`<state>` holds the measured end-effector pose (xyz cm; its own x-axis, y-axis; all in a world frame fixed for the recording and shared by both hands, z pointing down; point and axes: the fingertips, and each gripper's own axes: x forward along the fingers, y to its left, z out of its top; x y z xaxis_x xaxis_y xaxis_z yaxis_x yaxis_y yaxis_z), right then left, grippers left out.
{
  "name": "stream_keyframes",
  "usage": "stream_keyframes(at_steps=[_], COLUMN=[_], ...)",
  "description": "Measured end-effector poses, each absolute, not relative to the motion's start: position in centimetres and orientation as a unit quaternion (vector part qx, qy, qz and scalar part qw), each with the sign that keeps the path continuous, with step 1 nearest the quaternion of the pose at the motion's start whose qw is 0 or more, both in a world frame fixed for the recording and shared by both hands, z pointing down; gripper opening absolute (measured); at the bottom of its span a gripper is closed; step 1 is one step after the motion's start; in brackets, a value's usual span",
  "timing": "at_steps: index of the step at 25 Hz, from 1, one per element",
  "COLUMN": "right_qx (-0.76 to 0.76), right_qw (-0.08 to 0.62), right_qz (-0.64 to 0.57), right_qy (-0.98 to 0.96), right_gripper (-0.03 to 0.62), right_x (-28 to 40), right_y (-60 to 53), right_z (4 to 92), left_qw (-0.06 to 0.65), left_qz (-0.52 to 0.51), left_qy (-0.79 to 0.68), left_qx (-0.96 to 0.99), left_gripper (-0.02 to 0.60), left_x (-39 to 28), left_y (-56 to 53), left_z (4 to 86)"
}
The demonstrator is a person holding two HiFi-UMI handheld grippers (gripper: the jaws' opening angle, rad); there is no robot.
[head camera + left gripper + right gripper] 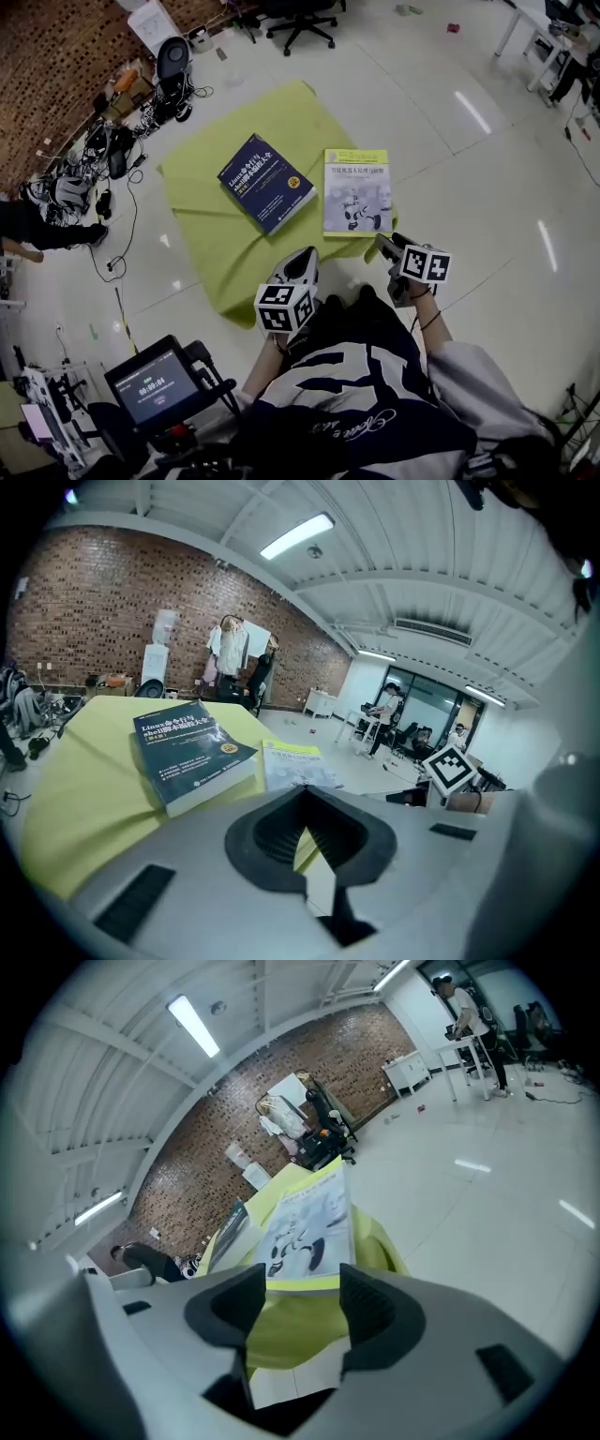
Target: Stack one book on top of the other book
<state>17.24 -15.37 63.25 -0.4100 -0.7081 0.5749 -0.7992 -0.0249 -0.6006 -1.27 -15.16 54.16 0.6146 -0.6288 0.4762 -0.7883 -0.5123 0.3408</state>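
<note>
A dark blue book (267, 183) (187, 752) lies flat on the yellow-green cloth (211, 253) of a low table. A pale yellow book (357, 192) (309, 1232) with a robot picture lies flat right beside it, to its right. The two are apart, neither on the other. My left gripper (302, 265) (305, 832) hovers at the cloth's near edge, short of the blue book, its jaws shut on nothing. My right gripper (386, 246) (298, 1302) is off the near right corner, pointing at the pale book, jaws open and empty.
White tiled floor surrounds the table. Cables and gear (112, 141) are heaped along the brick wall at the left, where a person (37, 230) is low on the floor. An office chair (300, 19) stands beyond the table. A screen device (155, 384) sits near my left side.
</note>
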Motion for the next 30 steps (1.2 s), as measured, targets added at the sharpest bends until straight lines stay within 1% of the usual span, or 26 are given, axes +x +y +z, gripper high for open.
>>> stream_keyframes(at_steps=[3, 6, 10, 13, 14, 16, 17, 20, 23, 28, 30], right_qx=[0.541, 0.532, 0.492, 0.448, 0.433, 0.408, 0.398, 0.369, 0.35, 0.351, 0.351], right_qw=[0.063, 0.068, 0.041, 0.005, -0.01, -0.034, -0.038, -0.044, -0.054, 0.003, 0.008], right_qz=[0.489, 0.515, 0.562, 0.6, 0.613, 0.634, 0.642, 0.656, 0.663, 0.66, 0.664], right_qy=[-0.681, -0.669, -0.663, -0.663, -0.661, -0.656, -0.654, -0.657, -0.66, -0.664, -0.66], right_gripper=[0.262, 0.275, 0.273, 0.268, 0.259, 0.196, 0.178, 0.093, 0.074, 0.075, 0.074], right_x=[18.5, 19.2, 18.9, 19.1, 19.1, 18.7, 18.4, 17.6, 16.9, 16.6, 16.7], right_y=[-16.9, -17.9, -18.6, -18.6, -18.6, -18.7, -18.8, -18.9, -19.2, -18.9, -18.6], right_z=[65.7, 67.7, 69.2, 70.8, 71.2, 71.3, 71.1, 69.2, 66.6, 64.8, 64.3], left_qw=[0.273, 0.278, 0.283, 0.283, 0.284, 0.283, 0.283, 0.287, 0.29, 0.295, 0.299], left_qz=[0.148, 0.146, 0.143, 0.15, 0.152, 0.155, 0.155, 0.151, 0.147, 0.141, 0.142], left_qy=[-0.425, -0.446, -0.476, -0.491, -0.495, -0.501, -0.506, -0.52, -0.532, -0.542, -0.544], left_qx=[0.85, 0.838, 0.82, 0.81, 0.807, 0.803, 0.8, 0.79, 0.781, 0.774, 0.771], left_gripper=[0.003, 0.003, 0.003, 0.003, 0.003, 0.003, 0.003, 0.003, 0.003, 0.003, 0.003], left_x=[-1.6, -2.5, -2.5, -0.6, 0.0, 0.4, 0.3, -0.4, -0.6, -0.1, -0.2], left_y=[-15.6, -16.3, -16.6, -15.8, -15.6, -15.7, -15.8, -16.3, -16.9, -17.4, -17.4], left_z=[54.3, 54.3, 54.5, 55.9, 56.3, 56.7, 56.6, 56.3, 55.8, 55.2, 55.4])
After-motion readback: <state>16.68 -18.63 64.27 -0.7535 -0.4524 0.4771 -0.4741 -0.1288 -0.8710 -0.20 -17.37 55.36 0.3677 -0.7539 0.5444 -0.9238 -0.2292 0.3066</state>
